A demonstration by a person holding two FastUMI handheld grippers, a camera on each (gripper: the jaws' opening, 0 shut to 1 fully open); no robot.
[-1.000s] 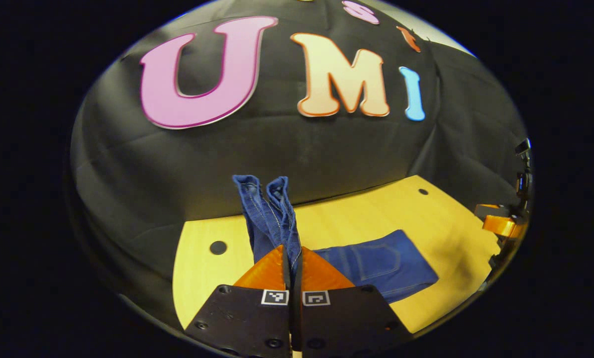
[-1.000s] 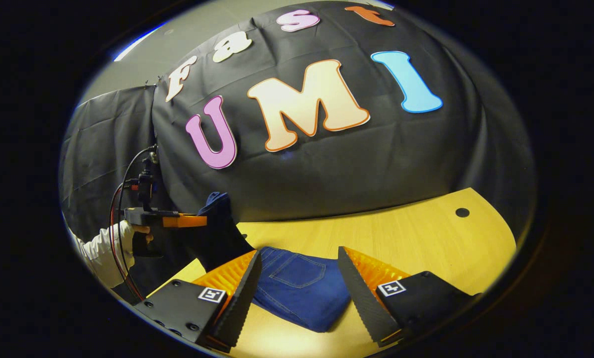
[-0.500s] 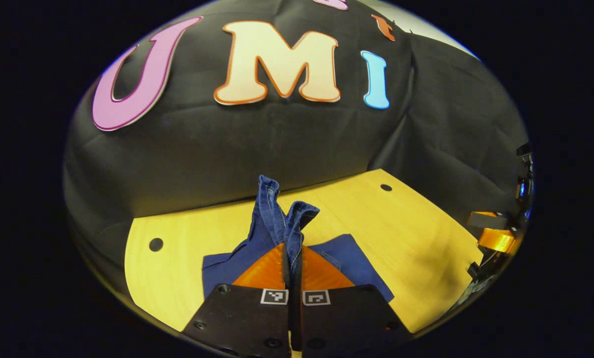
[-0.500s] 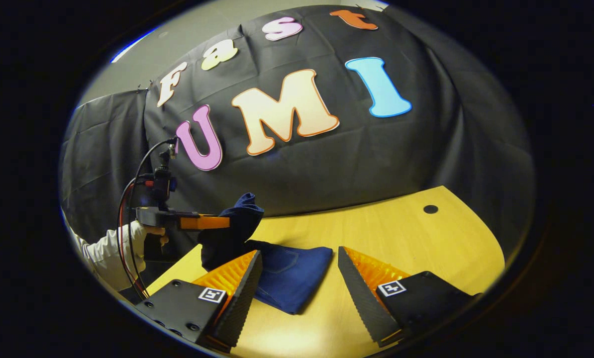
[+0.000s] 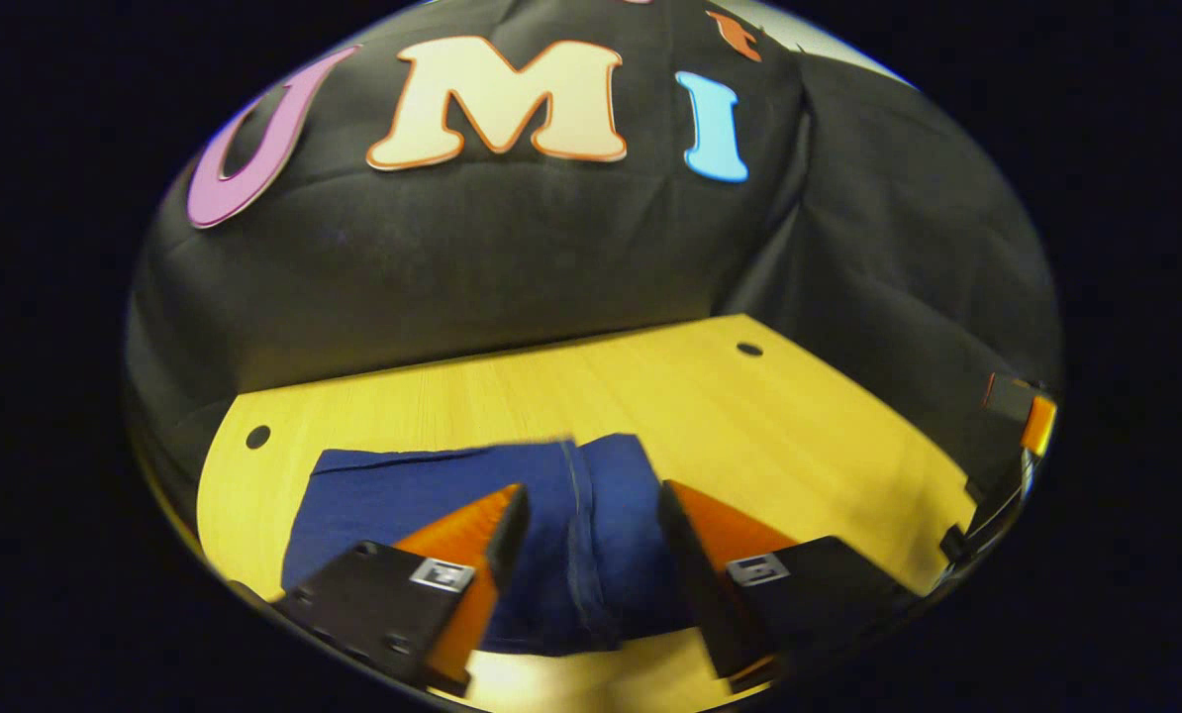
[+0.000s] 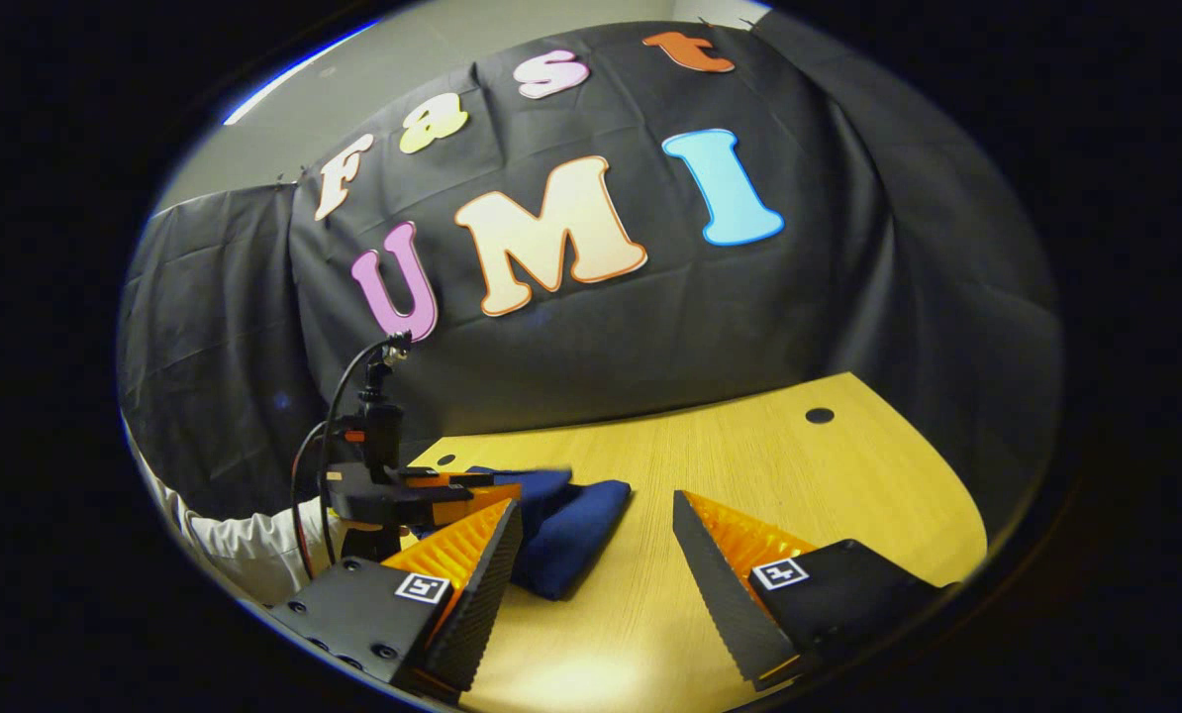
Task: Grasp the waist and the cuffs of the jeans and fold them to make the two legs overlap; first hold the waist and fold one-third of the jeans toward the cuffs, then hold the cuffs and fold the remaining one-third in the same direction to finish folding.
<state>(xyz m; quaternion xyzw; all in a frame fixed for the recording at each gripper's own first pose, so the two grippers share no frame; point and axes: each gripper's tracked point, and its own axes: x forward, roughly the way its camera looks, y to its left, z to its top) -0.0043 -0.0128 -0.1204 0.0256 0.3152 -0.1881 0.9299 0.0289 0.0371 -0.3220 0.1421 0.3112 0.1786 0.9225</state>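
Note:
The blue jeans (image 5: 551,505) lie folded in a flat bundle on the yellow table (image 5: 769,426). My left gripper (image 5: 586,515) hangs open just above them, one finger over each side of a stitched seam, nothing between the fingers. In the right gripper view the jeans (image 6: 576,525) rest near the table's left end. The left gripper (image 6: 472,485) is low over them, held by a white-sleeved arm (image 6: 245,555). My right gripper (image 6: 596,510) stands open over bare table (image 6: 749,465), to the right of the bundle and apart from it.
The tabletop has small round holes (image 5: 257,437) (image 5: 748,349) (image 6: 819,415) near its corners. Black cloth walls close off the back and both sides. The right gripper's body (image 5: 1022,426) shows at the far right of the left gripper view.
The left gripper carried the cuffs down onto the folded jeans and opened, letting them go; the cloth now lies flat. The right gripper stayed open and drew slightly away.

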